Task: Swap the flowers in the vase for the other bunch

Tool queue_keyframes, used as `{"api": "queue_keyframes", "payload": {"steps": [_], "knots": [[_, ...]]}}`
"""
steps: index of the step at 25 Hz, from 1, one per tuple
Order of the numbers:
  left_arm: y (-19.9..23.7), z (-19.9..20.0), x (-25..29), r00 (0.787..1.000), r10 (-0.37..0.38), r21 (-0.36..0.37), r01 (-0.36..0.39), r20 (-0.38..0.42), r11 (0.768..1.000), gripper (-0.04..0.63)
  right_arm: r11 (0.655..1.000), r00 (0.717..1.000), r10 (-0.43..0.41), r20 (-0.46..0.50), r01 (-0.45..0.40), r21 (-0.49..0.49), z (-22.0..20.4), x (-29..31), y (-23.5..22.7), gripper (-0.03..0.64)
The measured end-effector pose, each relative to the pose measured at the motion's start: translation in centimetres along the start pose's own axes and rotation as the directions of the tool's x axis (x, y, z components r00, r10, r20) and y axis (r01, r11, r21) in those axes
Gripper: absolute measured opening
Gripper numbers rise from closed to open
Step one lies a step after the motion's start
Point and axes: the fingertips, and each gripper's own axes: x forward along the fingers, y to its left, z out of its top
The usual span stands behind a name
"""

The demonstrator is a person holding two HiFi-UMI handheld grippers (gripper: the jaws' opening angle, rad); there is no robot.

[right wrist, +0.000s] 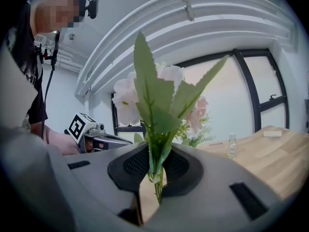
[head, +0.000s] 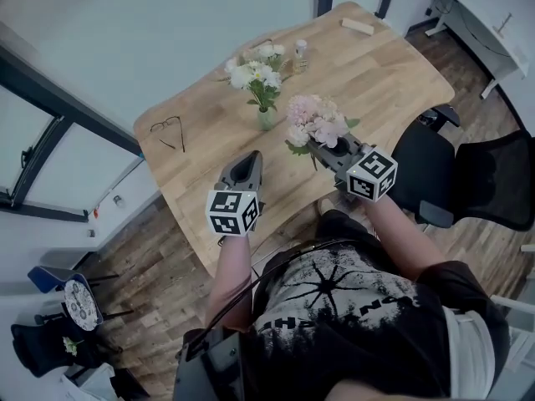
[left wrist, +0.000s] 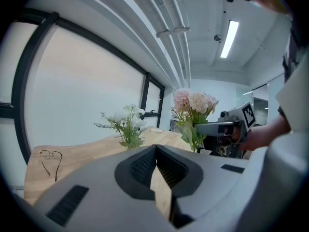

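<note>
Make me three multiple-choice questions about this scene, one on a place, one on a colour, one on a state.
1. Where do the eyeglasses lie? A. on the table B. in a box C. on a shelf
2. What colour are the flowers in the vase? A. red B. white C. blue
3. The right gripper is: A. open and empty B. shut on the eyeglasses C. shut on the pink bunch
A: they lie on the bare wood. B: white blooms stand in it. C: its view shows stems pinched between the jaws.
</note>
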Motion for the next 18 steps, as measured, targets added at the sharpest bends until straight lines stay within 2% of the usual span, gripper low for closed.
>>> {"api": "queue_keyframes", "payload": {"steps": [10, 18], "knots": [[3.2, 3.5, 3.5, 0.996, 0.090, 0.004, -0.090, 0.026, 0.996, 0.015, 0.998, 0.998, 0.059, 0.011, -0.059, 0.010, 2.1, 2.8, -5.1, 0.048], [5.9, 4.8, 5.9, 0.989, 0.149, 0.004, -0.149, 0.020, 0.989, 0.018, 0.996, 0.996, 0.088, 0.004, -0.088, 0.021, 2.6, 4.8, -8.0, 0.048]]}}
